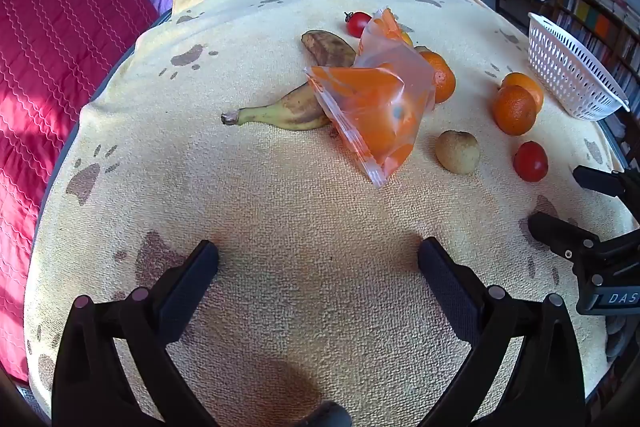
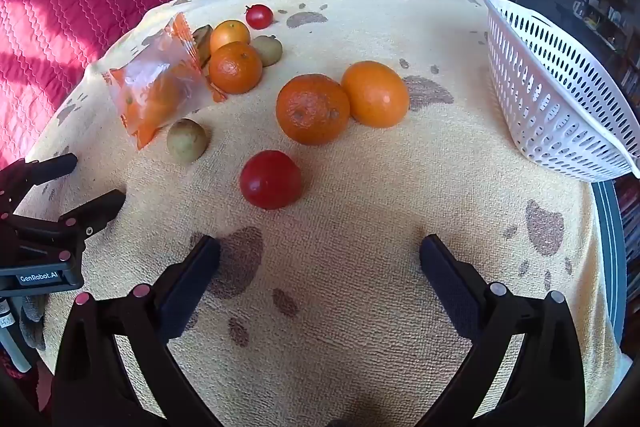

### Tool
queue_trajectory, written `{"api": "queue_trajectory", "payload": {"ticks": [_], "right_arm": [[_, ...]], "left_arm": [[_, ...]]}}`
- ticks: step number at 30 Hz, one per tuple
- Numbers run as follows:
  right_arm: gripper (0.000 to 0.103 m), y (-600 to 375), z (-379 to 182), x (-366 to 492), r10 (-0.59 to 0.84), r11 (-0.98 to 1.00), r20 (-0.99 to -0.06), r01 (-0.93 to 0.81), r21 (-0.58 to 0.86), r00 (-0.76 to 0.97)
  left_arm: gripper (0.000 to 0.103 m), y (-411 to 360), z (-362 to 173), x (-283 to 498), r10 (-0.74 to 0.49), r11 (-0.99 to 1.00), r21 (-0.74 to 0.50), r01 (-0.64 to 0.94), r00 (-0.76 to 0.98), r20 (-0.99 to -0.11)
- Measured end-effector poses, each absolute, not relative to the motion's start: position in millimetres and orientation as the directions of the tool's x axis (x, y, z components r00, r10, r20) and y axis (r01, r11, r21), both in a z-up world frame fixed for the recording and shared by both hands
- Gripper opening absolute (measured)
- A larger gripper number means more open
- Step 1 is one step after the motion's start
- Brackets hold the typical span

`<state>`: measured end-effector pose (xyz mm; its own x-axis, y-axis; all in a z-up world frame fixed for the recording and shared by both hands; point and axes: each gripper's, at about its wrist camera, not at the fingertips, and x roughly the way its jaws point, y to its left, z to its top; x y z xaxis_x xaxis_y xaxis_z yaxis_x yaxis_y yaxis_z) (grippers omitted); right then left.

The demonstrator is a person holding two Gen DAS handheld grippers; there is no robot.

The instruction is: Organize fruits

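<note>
Fruit lies loose on a yellow paw-print towel (image 1: 280,203). In the left wrist view a spotted banana (image 1: 280,113) and a clear orange-printed bag (image 1: 380,107) lie ahead of my open, empty left gripper (image 1: 318,259). In the right wrist view a red tomato (image 2: 271,179) sits just ahead of my open, empty right gripper (image 2: 320,253). Behind it are two oranges (image 2: 313,109) (image 2: 375,93), a kiwi (image 2: 187,140), two more oranges (image 2: 235,67), a second kiwi (image 2: 268,49) and a far tomato (image 2: 259,16).
A white perforated basket (image 2: 560,95) stands at the table's right edge; it also shows in the left wrist view (image 1: 572,67). A red quilt (image 1: 60,47) lies to the left, blue pillows at the back, shelves at the right.
</note>
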<state>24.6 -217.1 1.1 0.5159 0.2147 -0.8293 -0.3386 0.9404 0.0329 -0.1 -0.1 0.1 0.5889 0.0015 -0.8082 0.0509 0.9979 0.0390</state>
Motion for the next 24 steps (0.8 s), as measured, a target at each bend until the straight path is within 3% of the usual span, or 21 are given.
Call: {"api": "queue_trajectory", "payload": {"ticks": [24], "right_arm": [[0.101,-215.5,0.0,26.5,0.224,0.937,-0.831,-0.346,0.040,0.510]], "left_arm": [[0.098,1.3,0.3,1.3,-0.001,0.998,0.036,0.052,0.587,-0.810]]}}
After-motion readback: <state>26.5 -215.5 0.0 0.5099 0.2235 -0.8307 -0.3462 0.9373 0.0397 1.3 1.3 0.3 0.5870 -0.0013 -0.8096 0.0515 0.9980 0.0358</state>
